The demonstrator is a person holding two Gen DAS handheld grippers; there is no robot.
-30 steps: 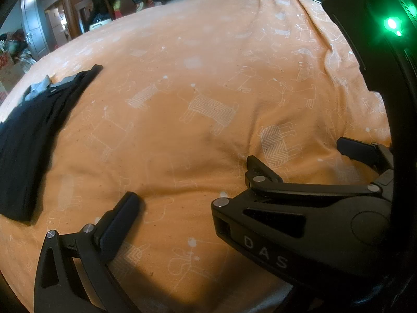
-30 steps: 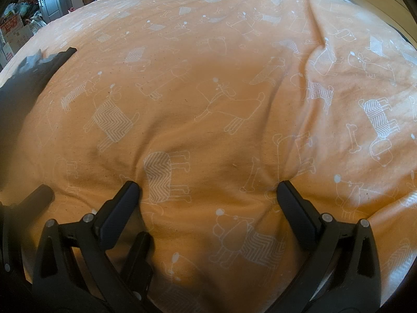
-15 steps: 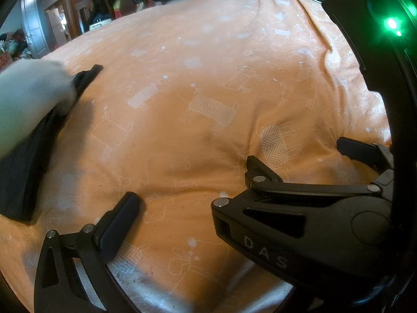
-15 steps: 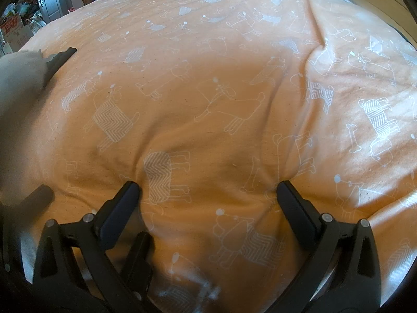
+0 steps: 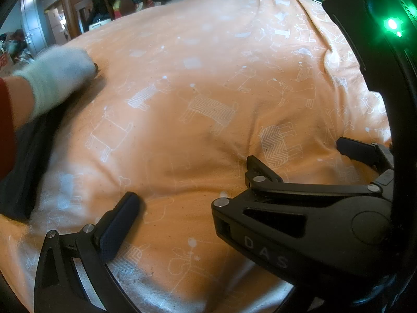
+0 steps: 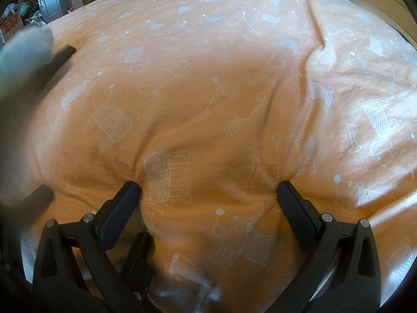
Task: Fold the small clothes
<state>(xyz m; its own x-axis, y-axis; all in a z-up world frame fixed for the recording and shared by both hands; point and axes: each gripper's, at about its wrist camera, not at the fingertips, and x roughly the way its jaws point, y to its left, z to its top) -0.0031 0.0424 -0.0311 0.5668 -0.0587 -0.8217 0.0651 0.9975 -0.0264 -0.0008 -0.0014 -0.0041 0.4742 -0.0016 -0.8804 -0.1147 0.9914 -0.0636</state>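
**Desk:** What is at the far left?

**Photographer:** A gloved hand (image 5: 56,78), blurred, rests on the far end of a dark garment (image 5: 24,161) that lies flat along the left side of the bed. A red sleeve (image 5: 5,125) shows at the frame edge.

**Desk:** And the bed itself?

**Photographer:** An orange bedspread (image 5: 208,83) printed with white animal outlines, rumpled in the middle.

**Desk:** The two tools?

**Photographer:** The left gripper (image 6: 91,221) sits low on the bedspread with its jaws spread, nothing between them. Just beside it, the right gripper (image 6: 208,193) presses its tips into the fabric, jaws spread wide, holding nothing. Both are well apart from the garment.

**Desk:** Background?

**Photographer:** A grey door (image 6: 48,0) and clutter beyond the bed.
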